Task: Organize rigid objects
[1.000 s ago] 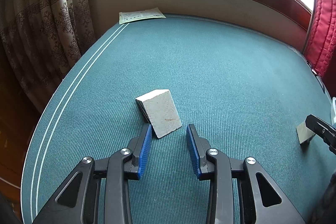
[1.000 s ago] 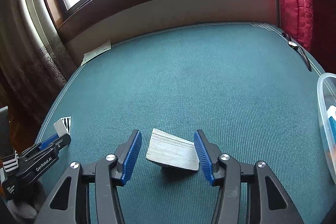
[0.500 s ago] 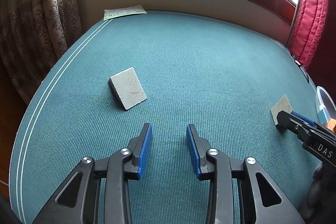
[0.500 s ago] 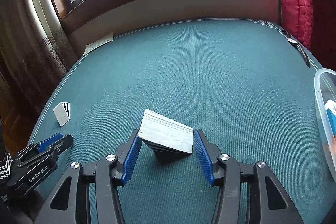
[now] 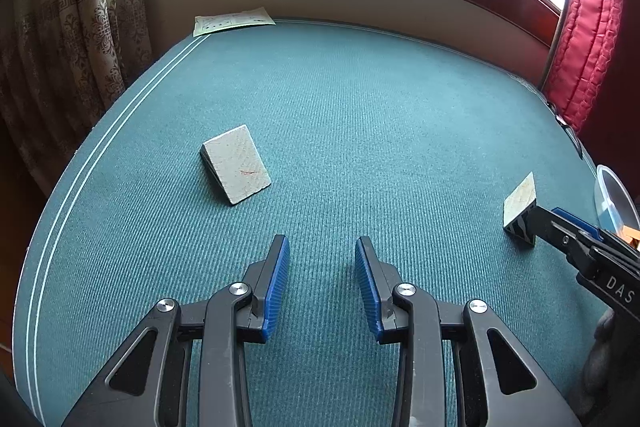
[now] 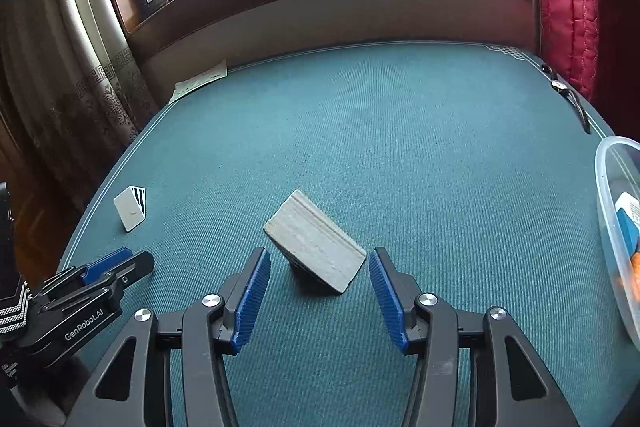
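Note:
Two grey wedge-shaped blocks with striped sides lie on a green felt table [image 5: 360, 115]. One wedge block [image 5: 237, 163] lies ahead and left of my left gripper [image 5: 322, 283], which is open and empty; it also shows small in the right wrist view [image 6: 130, 207]. The other wedge block [image 6: 314, 241] lies on the felt just ahead of my right gripper [image 6: 318, 291], which is open, with the block free between and beyond the blue pads [image 6: 252, 297]. The same block shows at the right in the left wrist view [image 5: 520, 205], by the right gripper's tip.
A clear plastic tub [image 6: 618, 227] with blue and orange contents stands at the right table edge. A paper sheet [image 5: 232, 21] lies at the far left corner. Curtains [image 5: 80, 39] hang left, a red cushion [image 5: 588, 39] far right, a wall and window behind.
My left gripper has drawn back from its wedge block, which now lies farther off. My right gripper closed in around the other block, then backed off; the block has turned and lies free.

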Demonstrator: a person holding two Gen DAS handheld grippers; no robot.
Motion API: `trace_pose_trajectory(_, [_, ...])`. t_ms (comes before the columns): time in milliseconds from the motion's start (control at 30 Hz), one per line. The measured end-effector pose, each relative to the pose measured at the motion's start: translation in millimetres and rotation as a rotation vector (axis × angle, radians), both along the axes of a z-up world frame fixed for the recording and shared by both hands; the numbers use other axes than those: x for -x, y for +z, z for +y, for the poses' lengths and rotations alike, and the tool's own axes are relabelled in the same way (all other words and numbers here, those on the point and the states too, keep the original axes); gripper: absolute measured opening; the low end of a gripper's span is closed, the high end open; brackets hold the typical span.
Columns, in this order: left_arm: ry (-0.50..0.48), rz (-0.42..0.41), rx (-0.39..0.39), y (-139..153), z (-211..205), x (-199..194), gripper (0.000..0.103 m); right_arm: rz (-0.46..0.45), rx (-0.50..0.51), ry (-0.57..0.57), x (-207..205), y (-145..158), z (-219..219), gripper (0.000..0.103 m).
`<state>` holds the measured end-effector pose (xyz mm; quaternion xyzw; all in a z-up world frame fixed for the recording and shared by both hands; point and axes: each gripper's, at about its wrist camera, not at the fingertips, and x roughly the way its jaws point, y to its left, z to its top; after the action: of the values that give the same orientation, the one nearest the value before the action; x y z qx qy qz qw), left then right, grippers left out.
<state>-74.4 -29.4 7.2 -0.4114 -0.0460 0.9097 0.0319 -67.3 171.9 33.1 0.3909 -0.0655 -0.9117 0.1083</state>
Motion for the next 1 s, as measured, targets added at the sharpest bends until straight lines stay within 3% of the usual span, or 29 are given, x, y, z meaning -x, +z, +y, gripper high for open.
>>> trace_pose_trajectory(367, [0.097, -0.007, -0.05, 3.3, -30.8, 3.1, 0.036, -0.001, -0.071, 0.122, 17.7, -8.4, -20.4, 0.055])
trace_pose_trajectory(500, [0.171, -0.011, -0.083, 6.0, -54.6, 8.1, 0.036, -0.005, -0.115, 0.144, 9.6, -11.0, -28.9, 0.041])
trace_pose_trajectory(567, [0.205, -0.019, -0.103, 6.1, -65.3, 11.5, 0.036, -0.007, -0.125, 0.143, 9.5, -11.9, -29.8, 0.041])
trace_pose_trajectory(733, [0.247, -0.037, -0.149, 7.1, -77.3, 21.2, 0.053, -0.01, -0.106, 0.145, 9.4, -13.6, -24.9, 0.041])
trace_pose_trajectory(1000, [0.25, -0.044, -0.103, 8.8, -59.4, 48.0, 0.054, -0.013, -0.084, 0.147, 9.8, -14.0, -19.4, 0.041])
